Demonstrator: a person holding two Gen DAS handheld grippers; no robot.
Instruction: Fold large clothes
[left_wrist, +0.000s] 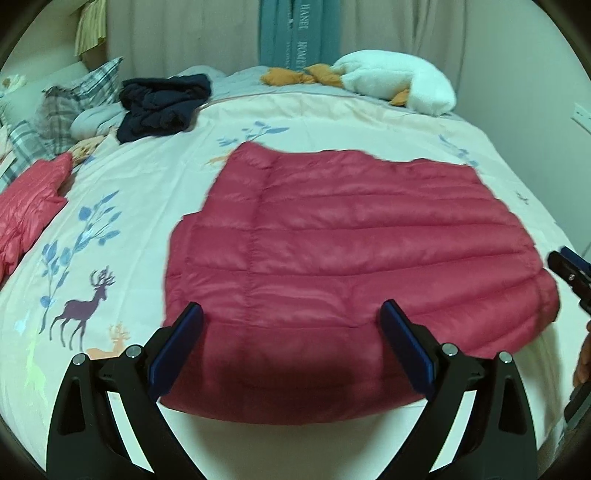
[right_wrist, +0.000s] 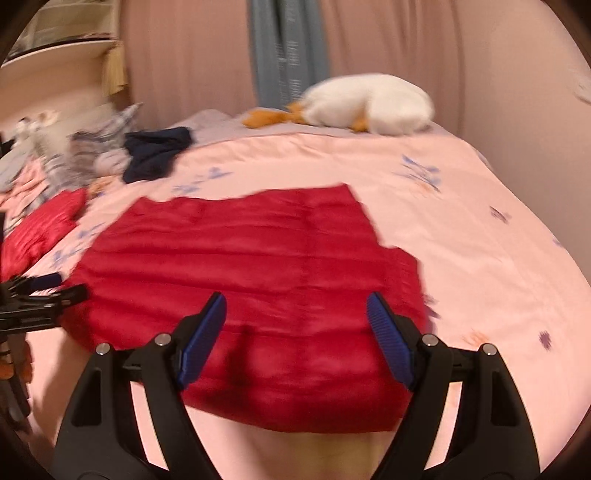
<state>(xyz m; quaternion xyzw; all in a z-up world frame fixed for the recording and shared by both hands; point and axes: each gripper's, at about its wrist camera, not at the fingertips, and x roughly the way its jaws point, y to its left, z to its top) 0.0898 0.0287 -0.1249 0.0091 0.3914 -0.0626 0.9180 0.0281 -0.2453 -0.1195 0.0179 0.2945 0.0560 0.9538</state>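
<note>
A red quilted down jacket (left_wrist: 351, 236) lies flat in a rough rectangle on the bed, its near edge close to the bed's front edge. My left gripper (left_wrist: 291, 314) hovers open above that near edge, with nothing between its blue pads. The right wrist view is blurred and shows the same jacket (right_wrist: 258, 266). My right gripper (right_wrist: 295, 306) stands open over the jacket's near part and holds nothing. The right gripper's tip also shows at the right edge of the left wrist view (left_wrist: 569, 269). The left gripper appears at the left edge of the right wrist view (right_wrist: 44, 291).
The bed wears a pale cover (left_wrist: 147, 184) printed with deer and blue leaves. A second red jacket (left_wrist: 26, 206) lies at the left, a dark navy garment (left_wrist: 162, 107) behind it, checked pillows (left_wrist: 74, 99) at far left. A white plush goose (left_wrist: 399, 81) rests at the back by curtains.
</note>
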